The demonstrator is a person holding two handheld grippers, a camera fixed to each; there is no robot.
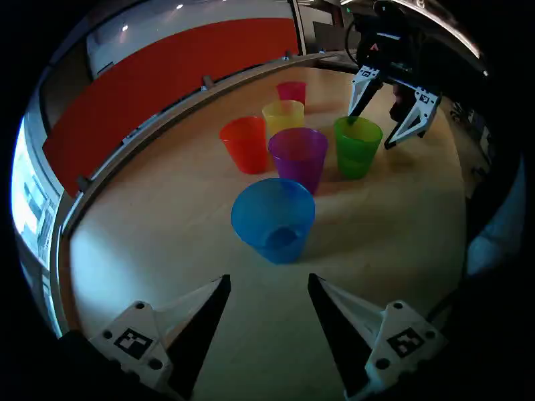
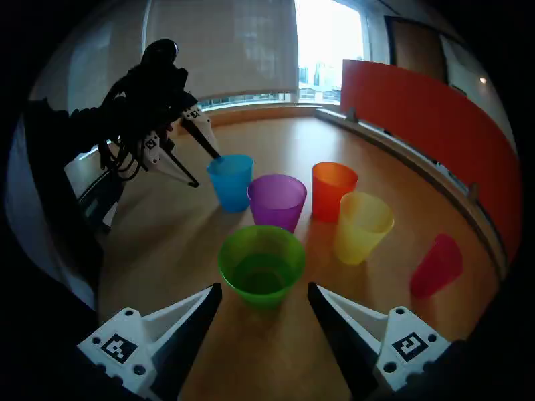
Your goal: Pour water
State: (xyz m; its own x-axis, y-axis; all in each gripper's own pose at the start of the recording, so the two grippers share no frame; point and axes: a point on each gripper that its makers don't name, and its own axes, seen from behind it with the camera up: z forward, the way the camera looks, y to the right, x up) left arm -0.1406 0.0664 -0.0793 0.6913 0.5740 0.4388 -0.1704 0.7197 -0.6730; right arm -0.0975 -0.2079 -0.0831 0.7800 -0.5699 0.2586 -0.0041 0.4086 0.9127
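Six plastic cups stand on a wooden table (image 1: 167, 220), and the purple cup (image 1: 298, 155) sits in the middle of the group. All are upright, mouths up and long axes vertical. The pink cup (image 1: 291, 91) looks slanted near the edge of the right gripper view but stands straight in the left gripper view.

Seen from the left gripper (image 1: 268, 277), the blue cup (image 1: 273, 217) is just in front of the purple cup. The orange cup (image 1: 245, 142) is beside the purple cup on one side and the green cup (image 1: 357, 144) on the other. The yellow cup (image 1: 283, 115) is just behind the purple cup, with the pink cup farther back.

The left gripper's fingers are spread and grasp nothing; the blue cup stands ahead of their tips. The right gripper (image 2: 264, 286) is also spread wide, with the green cup at the gap between its tips. It cannot be told whether either finger touches it.

The blue and green cups each show a darker patch low inside; whether that is water is hard to make out. In the right gripper view the far gripper near the blue cup is backlit, a dark shape with cables.
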